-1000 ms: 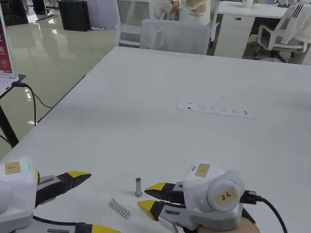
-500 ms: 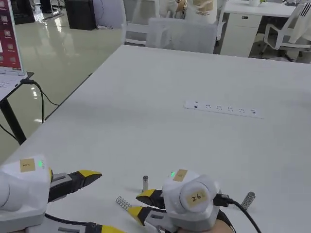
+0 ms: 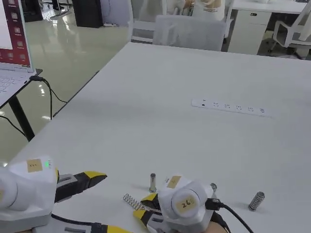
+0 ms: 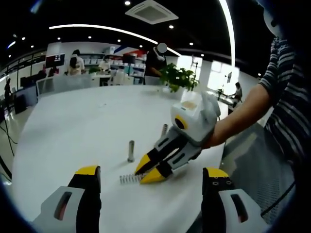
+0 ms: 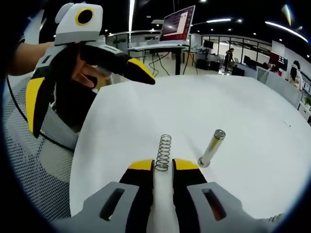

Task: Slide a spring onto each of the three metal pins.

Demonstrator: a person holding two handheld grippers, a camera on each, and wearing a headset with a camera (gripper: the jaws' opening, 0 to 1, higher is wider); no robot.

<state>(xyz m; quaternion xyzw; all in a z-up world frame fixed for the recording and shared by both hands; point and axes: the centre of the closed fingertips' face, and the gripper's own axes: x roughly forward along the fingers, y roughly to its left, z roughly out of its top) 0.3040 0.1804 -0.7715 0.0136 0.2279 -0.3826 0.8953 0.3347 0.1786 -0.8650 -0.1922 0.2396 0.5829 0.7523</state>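
Note:
A loose spring (image 3: pixel 130 200) lies flat on the white table (image 3: pixel 160 121), just left of a bare upright pin (image 3: pixel 152 182). My right gripper (image 3: pixel 144 206) points left at it. In the right gripper view the spring (image 5: pixel 164 149) runs straight ahead, its near end between the tips of my right gripper (image 5: pixel 164 166). The jaws stand narrowly apart and open, with the pin (image 5: pixel 212 148) to their right. A second bare pin (image 3: pixel 213 187) peeks from behind the gripper body. A third pin wearing a spring (image 3: pixel 256 200) stands further right. My left gripper (image 3: pixel 106 202) is wide open and holds nothing.
A white power strip (image 3: pixel 228 108) lies across the middle of the table. The table's left edge (image 3: pixel 73 97) drops to the floor, where a laptop (image 3: pixel 9 53) sits on a stand with cables. Chairs (image 3: pixel 189 31) stand beyond the far edge.
My right gripper has moved left up to the loose spring, whose end now sits between its tips. The head camera has shifted, bringing the pin with a spring into view at right.

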